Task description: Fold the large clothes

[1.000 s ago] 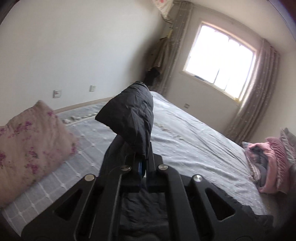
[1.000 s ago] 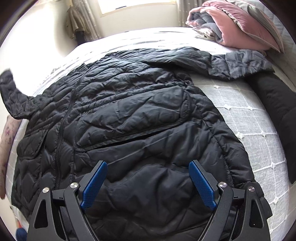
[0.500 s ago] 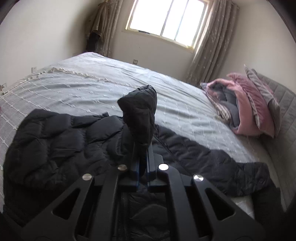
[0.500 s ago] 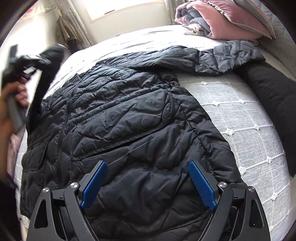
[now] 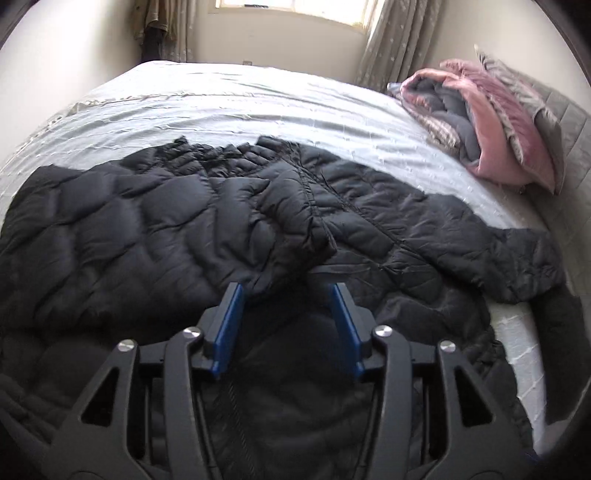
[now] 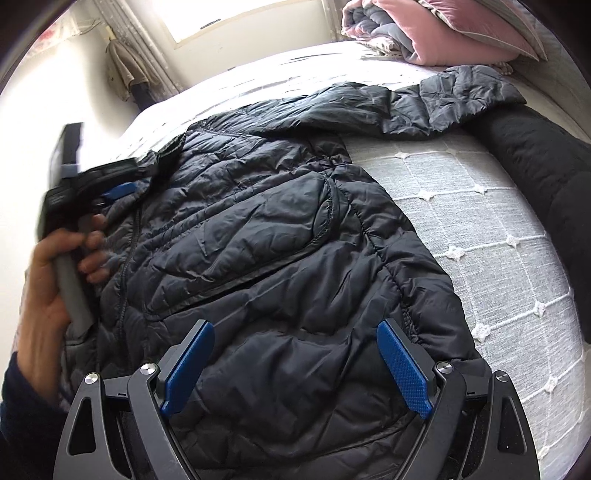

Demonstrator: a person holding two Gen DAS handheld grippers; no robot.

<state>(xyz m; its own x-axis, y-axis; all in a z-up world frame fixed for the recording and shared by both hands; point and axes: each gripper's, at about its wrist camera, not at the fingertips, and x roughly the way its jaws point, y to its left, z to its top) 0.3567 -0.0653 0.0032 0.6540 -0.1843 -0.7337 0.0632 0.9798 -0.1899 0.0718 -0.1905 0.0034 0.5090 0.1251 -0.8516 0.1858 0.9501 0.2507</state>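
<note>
A black quilted puffer jacket [image 6: 277, 240] lies spread front-up on the bed. Its left sleeve [image 5: 291, 214] is folded across the chest, and the cuff end rests between the tips of my left gripper [image 5: 285, 291]. That gripper's jaws are opening and the blue pads [image 5: 229, 317] no longer pinch the fabric. The right wrist view shows the left gripper [image 6: 114, 184] in a hand [image 6: 55, 266] over the jacket's upper left. My right gripper [image 6: 295, 328] hovers open above the hem with nothing between its fingers. The other sleeve [image 6: 454, 96] stretches out to the far right.
The bed has a pale grey checked cover [image 6: 480, 229]. Folded pink and grey bedding [image 5: 498, 122] is stacked at the far right by the headboard. A black padded item [image 6: 535, 158] lies along the bed's right edge. Clothes [image 5: 159, 22] hang in the corner by the window.
The left gripper carried the sleeve down and across onto the jacket's front, then went from shut to partly open, leaving the cuff lying there. The right gripper stayed open over the hem.
</note>
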